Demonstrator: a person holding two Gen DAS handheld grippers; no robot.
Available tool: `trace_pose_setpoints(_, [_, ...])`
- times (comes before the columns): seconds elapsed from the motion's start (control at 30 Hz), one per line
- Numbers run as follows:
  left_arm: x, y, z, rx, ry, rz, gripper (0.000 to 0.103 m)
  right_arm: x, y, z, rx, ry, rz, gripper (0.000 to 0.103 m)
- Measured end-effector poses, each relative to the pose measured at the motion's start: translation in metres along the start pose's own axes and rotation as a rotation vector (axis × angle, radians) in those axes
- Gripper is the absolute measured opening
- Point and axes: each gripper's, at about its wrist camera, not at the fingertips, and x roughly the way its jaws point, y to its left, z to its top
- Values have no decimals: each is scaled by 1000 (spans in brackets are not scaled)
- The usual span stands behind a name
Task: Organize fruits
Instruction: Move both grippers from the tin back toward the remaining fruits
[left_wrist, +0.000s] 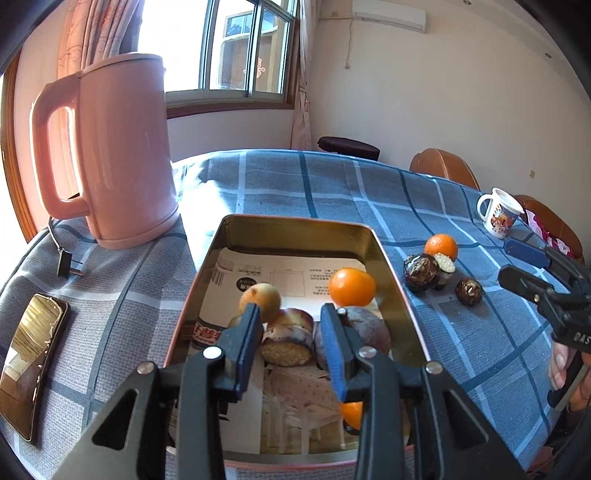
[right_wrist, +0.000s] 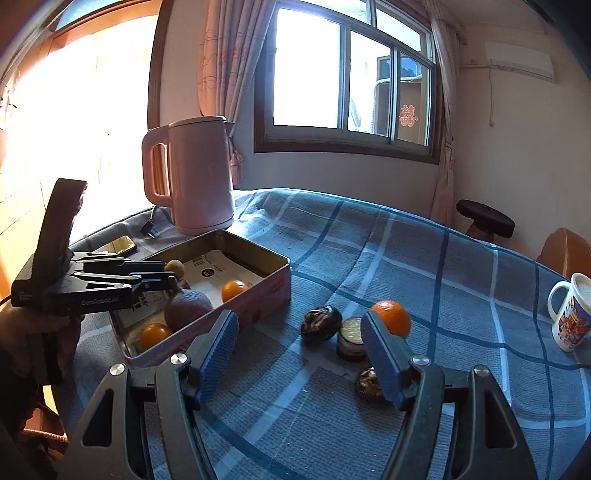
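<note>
An open metal tin (left_wrist: 391, 266) holds two oranges (left_wrist: 351, 287), a tan round fruit (left_wrist: 258, 297), a purple fruit (left_wrist: 365, 325) and a cut purple piece (left_wrist: 288, 339). My left gripper (left_wrist: 291, 317) hovers low over the tin with its jaws slightly apart, above the cut piece and not pressing on it. Outside the tin lie an orange (right_wrist: 391, 315), a dark fruit (right_wrist: 321, 324), a cut dark piece (right_wrist: 351, 343) and a small dark fruit (right_wrist: 369, 384). My right gripper (right_wrist: 299, 328) is open and empty above the cloth, just in front of them.
A pink kettle (left_wrist: 122, 147) with its plug (left_wrist: 66, 264) stands behind the tin at the left. A phone (left_wrist: 29, 365) lies at the table's left edge. A printed mug (left_wrist: 498, 214) sits far right, near the edge, with brown chairs (left_wrist: 443, 166) beyond.
</note>
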Motion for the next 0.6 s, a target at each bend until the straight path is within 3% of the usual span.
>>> trace_pose_setpoints(0.07, [-6,-7,3,13,-20,10,39,-1,-15,-2,26,5,-40,70])
trace_pose_setpoints(0.2, [-19,-21,9,19,-72,-5,65,-3,-40,-6,75,29,-95,70])
trace_pose_setpoints(0.37, [-26,-46,17,40,-114,-50,68,8,-52,-13,102,91,-85,70])
trace_pose_setpoints(0.6, [-9,-84,19,102,-82,-99,71,39,-41,-22,62,225,-24,68])
